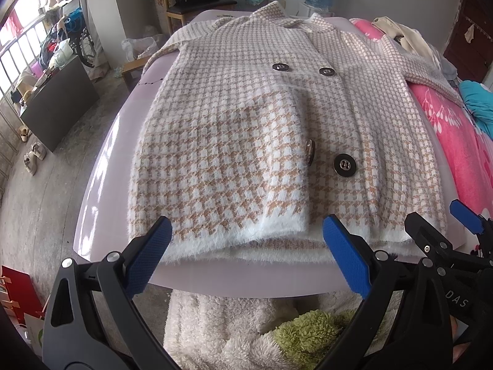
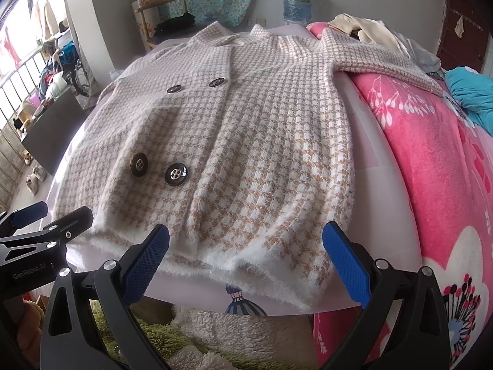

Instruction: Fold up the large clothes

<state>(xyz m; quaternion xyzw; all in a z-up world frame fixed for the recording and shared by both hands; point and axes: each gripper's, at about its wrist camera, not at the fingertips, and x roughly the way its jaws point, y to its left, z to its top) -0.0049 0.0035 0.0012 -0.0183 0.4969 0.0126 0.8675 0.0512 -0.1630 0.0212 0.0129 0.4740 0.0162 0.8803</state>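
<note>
Bed (image 1: 101,166) noted in cluttered room; houndstooth coat (image 1: 234,141) laid flat, buttoned, collar at 12 o'clock. Left claw (image 1: 245,252) and right claw (image 2: 245,254) held spread, empty.

This is a bedroom in a home. A pink floral blanket (image 2: 431,160) covers the bed, a wooden chair (image 1: 181,3) stands by the wall, shoes (image 1: 32,157) lie on the floor, and a water jug (image 2: 297,1) stands behind.

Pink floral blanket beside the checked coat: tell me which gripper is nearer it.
Right. The right gripper sits at the hem's blanket-side corner, beside the pink floral blanket; the left gripper is farther along the hem.
</note>
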